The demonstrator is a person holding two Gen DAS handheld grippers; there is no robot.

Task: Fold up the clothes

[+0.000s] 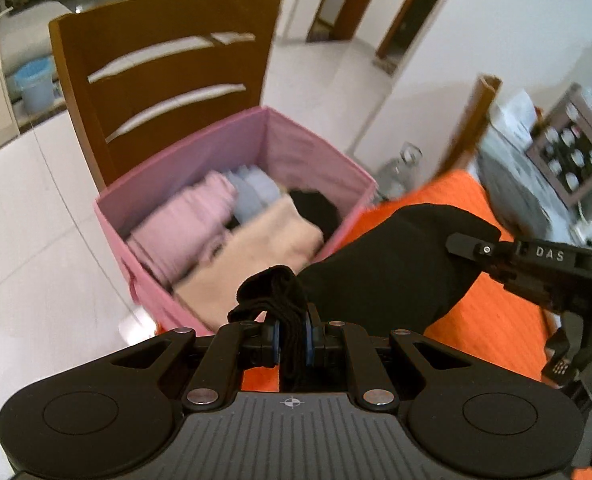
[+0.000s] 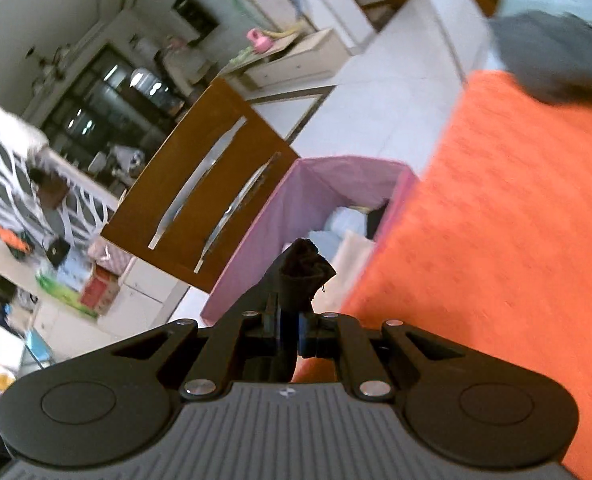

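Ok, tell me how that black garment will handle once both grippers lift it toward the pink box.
The black garment is probably floppy: it bunches in the left gripper and drapes on the orange cloth. It likely sags between grips. It looks light and thin, judging by the small wad in the right gripper.

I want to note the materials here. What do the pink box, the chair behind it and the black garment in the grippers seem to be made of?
Pink storage box: likely fabric over stiff panels; matte walls, creased corners.
Chair: wood or wood-look board; smooth brown slatted back.
Black garment: soft knit cloth, apparently; it bunches between the left gripper pads.
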